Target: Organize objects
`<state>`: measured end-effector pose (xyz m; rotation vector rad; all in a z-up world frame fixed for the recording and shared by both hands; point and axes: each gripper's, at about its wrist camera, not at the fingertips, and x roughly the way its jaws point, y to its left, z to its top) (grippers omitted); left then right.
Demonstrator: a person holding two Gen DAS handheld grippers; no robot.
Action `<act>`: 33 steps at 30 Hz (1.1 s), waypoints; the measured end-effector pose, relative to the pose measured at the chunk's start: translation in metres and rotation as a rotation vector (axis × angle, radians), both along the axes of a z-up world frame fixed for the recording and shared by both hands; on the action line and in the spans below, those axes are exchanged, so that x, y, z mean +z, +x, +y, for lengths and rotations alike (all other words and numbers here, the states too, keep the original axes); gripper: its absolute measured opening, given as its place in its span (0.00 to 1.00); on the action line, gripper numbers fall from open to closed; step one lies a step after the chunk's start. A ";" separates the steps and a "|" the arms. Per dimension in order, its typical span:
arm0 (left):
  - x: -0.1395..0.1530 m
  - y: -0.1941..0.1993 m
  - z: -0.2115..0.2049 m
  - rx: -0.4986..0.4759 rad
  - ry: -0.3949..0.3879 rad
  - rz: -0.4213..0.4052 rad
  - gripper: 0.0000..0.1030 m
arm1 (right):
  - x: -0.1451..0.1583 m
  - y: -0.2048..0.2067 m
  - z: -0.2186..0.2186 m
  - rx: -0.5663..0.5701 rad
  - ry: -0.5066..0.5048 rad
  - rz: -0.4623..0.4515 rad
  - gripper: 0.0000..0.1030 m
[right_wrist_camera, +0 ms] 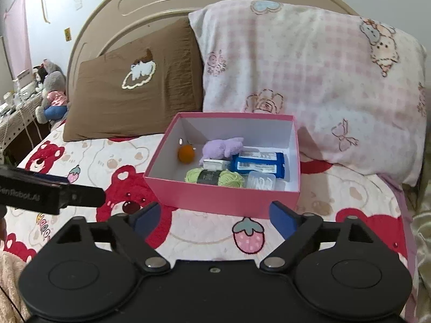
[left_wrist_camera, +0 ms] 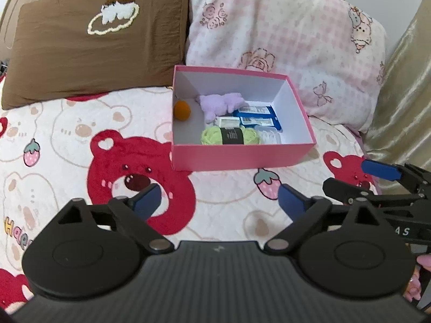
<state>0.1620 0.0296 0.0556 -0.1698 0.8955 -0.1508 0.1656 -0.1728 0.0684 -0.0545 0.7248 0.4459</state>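
The pink box (left_wrist_camera: 242, 156) sits open on the bed (left_wrist_camera: 67, 140), just in front of the brown pillow (left_wrist_camera: 94, 48) and the pink checked pillow (left_wrist_camera: 282, 27), near enough to the pillows that it is out of the way yet reachable from the foot side. Inside it lie 5 kinds of things, packed toward the right and near walls: an orange ball (left_wrist_camera: 182, 109) alone at the left, a purple plush (left_wrist_camera: 221, 102) toward the back, blue packets (left_wrist_camera: 258, 117) laid flat beside it, a small white box (left_wrist_camera: 227, 121) between plush and yarn, a green yarn skein (left_wrist_camera: 230, 136) along the near wall, and a clear lidded case (right_wrist_camera: 260, 181) in the near right corner. Flat and soft items lie low, so nothing stands above the rim, which suggests the sorting is largely done. The left gripper (left_wrist_camera: 218, 202) hangs above the bedspread, short of the box, spread wide with nothing between its fingers. The right gripper (right_wrist_camera: 215, 216) is likewise wide and empty, just short of the box's near wall. No loose item shows on the bedspread, so both grippers seem to be clear of the finished box.
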 end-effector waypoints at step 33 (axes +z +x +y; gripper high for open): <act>-0.031 -0.027 0.010 0.070 0.125 0.055 1.00 | -0.014 -0.026 -0.002 -0.009 -0.038 0.039 1.00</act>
